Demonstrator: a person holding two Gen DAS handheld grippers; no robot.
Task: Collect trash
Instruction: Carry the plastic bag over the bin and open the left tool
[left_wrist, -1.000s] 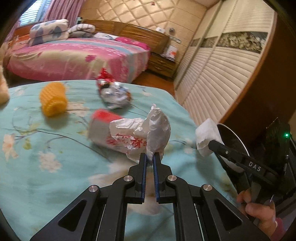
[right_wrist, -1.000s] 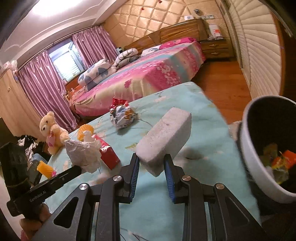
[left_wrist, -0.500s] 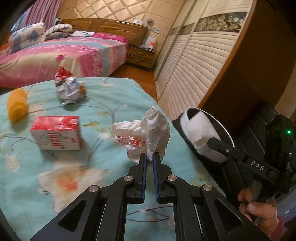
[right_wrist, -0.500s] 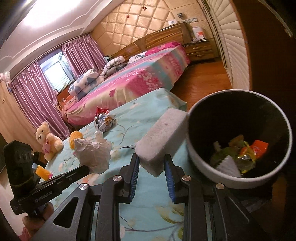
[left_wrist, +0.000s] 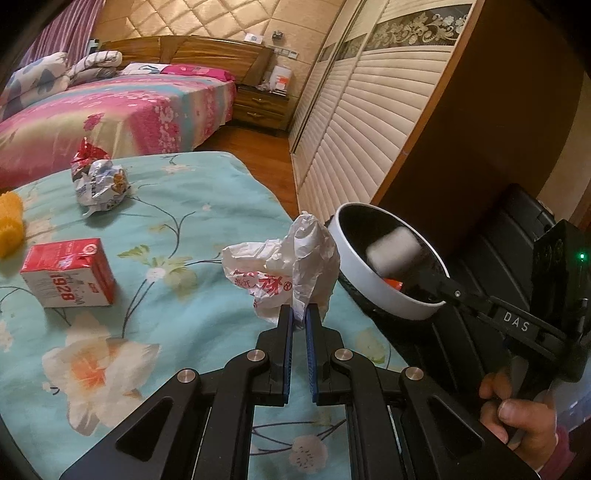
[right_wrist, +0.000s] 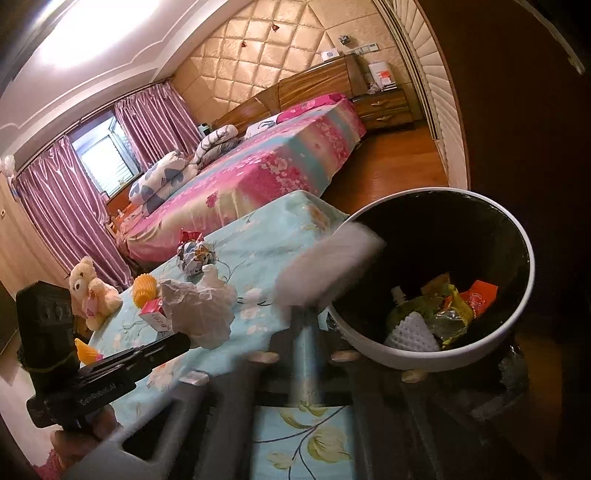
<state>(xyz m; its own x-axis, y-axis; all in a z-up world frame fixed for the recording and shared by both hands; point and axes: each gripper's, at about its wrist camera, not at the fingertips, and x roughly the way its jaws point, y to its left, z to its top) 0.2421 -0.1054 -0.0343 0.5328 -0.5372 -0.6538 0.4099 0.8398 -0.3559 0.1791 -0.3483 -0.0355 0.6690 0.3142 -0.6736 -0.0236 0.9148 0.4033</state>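
Two risks: the foam block, blurred over the bin ahead of the right claw, just closing to pressed-together and empty, may bounce out, and the crumpled bag pinched by the left claw beside the bin may slip

On the tabletop, the carton lies left of the crumpled bag, with the foil wrapper behind both. The bin stands just off the tabletop's right edge, wrappers inside. The bed lies beyond.
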